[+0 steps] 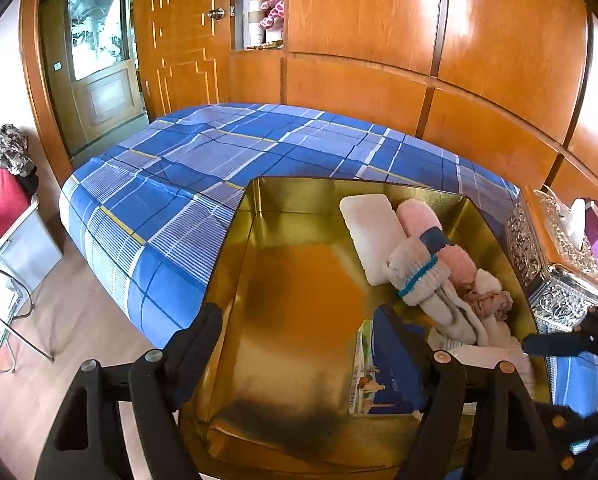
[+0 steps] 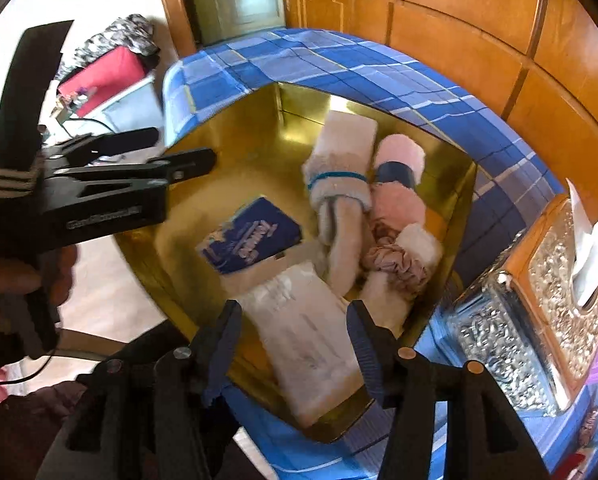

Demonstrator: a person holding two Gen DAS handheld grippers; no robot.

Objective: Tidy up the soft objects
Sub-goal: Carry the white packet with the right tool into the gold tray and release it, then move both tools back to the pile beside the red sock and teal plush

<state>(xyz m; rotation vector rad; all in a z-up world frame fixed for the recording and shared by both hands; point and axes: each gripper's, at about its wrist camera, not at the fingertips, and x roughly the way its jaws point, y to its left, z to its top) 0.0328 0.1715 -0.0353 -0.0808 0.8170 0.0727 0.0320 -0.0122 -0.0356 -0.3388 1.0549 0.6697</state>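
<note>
A gold metal tray [image 2: 203, 152] sits on the near corner of a bed with a blue plaid sheet [image 1: 187, 160], filling the centre of both views. In the right wrist view a white plastic-wrapped pack [image 2: 307, 336] lies at the tray's near edge, in the lower middle of the frame, between the fingers of the right gripper [image 2: 295, 344]; the two fingers stand apart on either side of it, and the blur does not let me tell whether the pads touch the wrap. Faint print on the pack cannot be read.

Just above and left of it lies a dark blue packet [image 2: 251, 240] with white lettering, too smeared to read. Toward the tray's far right side is a cluster of soft things: a white foam-like block [image 1: 373, 236], a grey sock with a teal stripe [image 1: 419, 276], a pink fluffy sock with a navy band [image 1: 427, 224], and a crumpled beige scrunchie [image 1: 489, 300] on white fluff.

The left gripper [image 1: 311, 344] hovers over the tray's near left part, its fingers wide apart with nothing between them. In the right wrist view it shows at the left of the frame, with pale lettering on its body that is unreadable.

At the right edge of the frame, beside the tray, stands an ornate silver tissue box [image 2: 539, 320] with a tissue sticking up
</note>
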